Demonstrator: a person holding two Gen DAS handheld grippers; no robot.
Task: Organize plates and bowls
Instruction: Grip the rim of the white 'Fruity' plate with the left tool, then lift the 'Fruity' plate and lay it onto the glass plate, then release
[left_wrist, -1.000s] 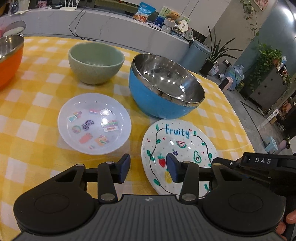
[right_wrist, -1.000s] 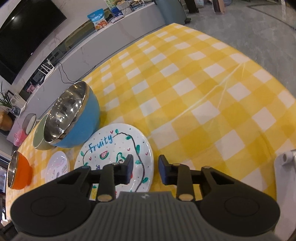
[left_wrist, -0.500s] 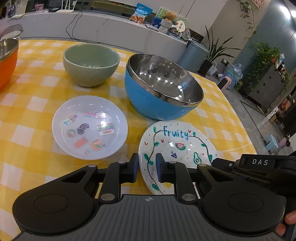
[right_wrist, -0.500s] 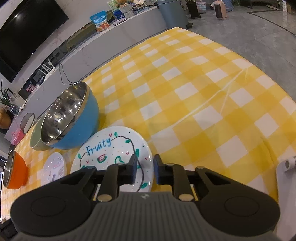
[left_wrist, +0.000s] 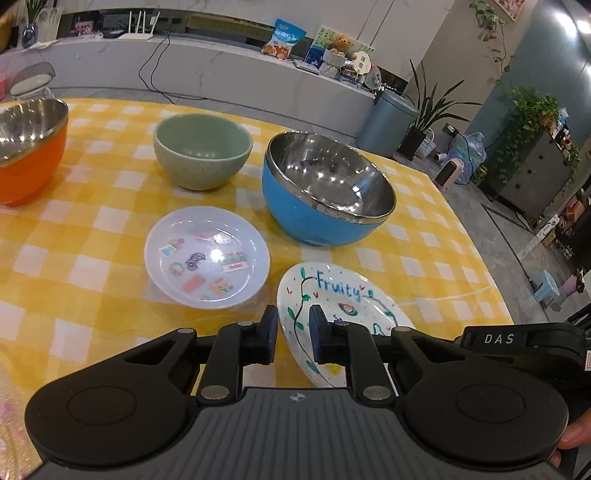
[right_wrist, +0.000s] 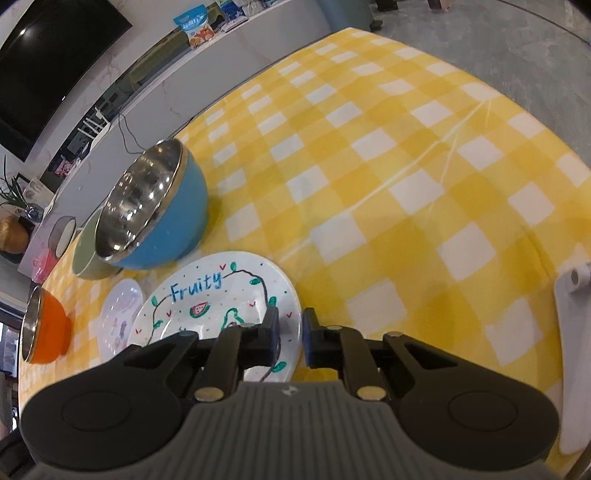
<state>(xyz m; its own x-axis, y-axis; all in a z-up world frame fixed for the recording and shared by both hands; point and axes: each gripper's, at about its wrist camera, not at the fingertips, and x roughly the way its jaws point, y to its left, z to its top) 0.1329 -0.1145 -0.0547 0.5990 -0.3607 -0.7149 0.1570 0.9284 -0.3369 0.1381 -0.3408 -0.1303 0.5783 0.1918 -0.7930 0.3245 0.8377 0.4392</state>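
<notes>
The white "Fruity" plate (left_wrist: 343, 295) (right_wrist: 221, 295) is held between both grippers and tilts above the yellow checked table. My left gripper (left_wrist: 292, 338) is shut on its left rim. My right gripper (right_wrist: 290, 338) is shut on its right rim. A clear sticker plate (left_wrist: 207, 256) (right_wrist: 120, 317) lies to the plate's left. Behind stand a blue steel-lined bowl (left_wrist: 325, 192) (right_wrist: 155, 206), a green bowl (left_wrist: 202, 155) (right_wrist: 86, 258) and an orange bowl (left_wrist: 26, 151) (right_wrist: 44, 328).
The yellow checked tablecloth (right_wrist: 388, 155) stretches to the right of the plate. A white object (right_wrist: 576, 343) sits at the table's right edge. A counter with snacks (left_wrist: 284, 37) runs behind the table. A bin (left_wrist: 388, 122) and plants stand on the floor.
Both grippers have closed from open onto the rims of the Fruity plate. The plate now tilts up off the table.
</notes>
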